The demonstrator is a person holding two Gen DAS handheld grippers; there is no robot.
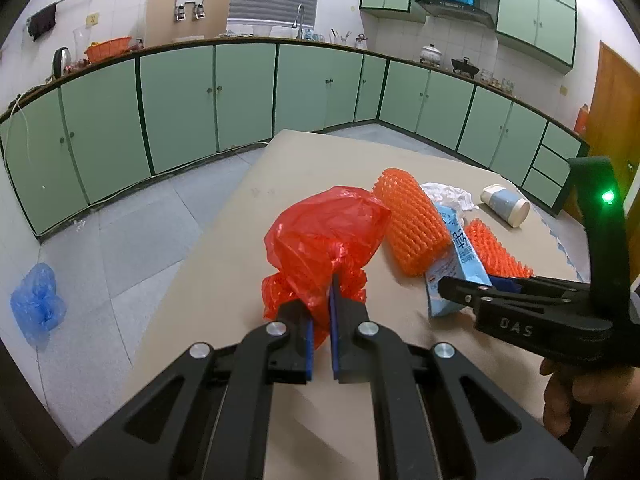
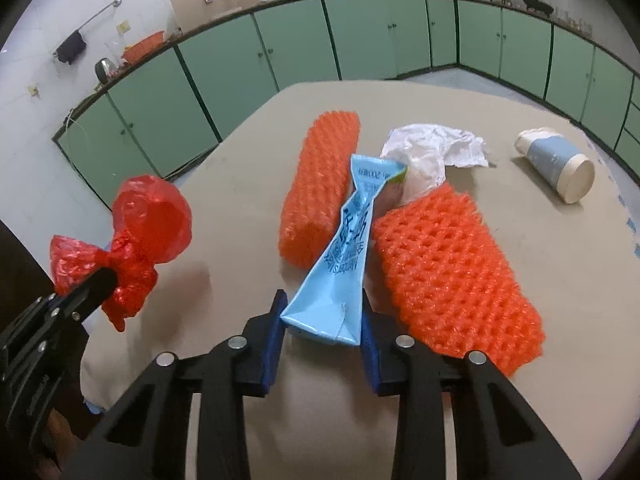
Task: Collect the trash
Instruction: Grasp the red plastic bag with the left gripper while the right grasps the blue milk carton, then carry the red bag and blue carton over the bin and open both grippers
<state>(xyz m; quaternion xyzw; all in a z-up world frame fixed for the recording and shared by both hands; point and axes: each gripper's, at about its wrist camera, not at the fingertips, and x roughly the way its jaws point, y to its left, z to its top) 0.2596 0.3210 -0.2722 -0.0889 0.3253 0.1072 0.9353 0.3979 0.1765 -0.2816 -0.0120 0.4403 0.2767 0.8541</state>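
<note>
Left gripper (image 1: 322, 312) clamped on red bag (image 1: 324, 232); right gripper (image 2: 322, 312) straddling blue carton (image 2: 340, 256): squeeze flat end squarely before lifting.

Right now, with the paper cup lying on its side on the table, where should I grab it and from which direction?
Grip the paper cup across its blue mid-body, coming down from above with the tongs straddling its width. It lies on its side, open mouth toward the right wrist camera, with bare table around it. The round wall may roll, so close gently.
</note>
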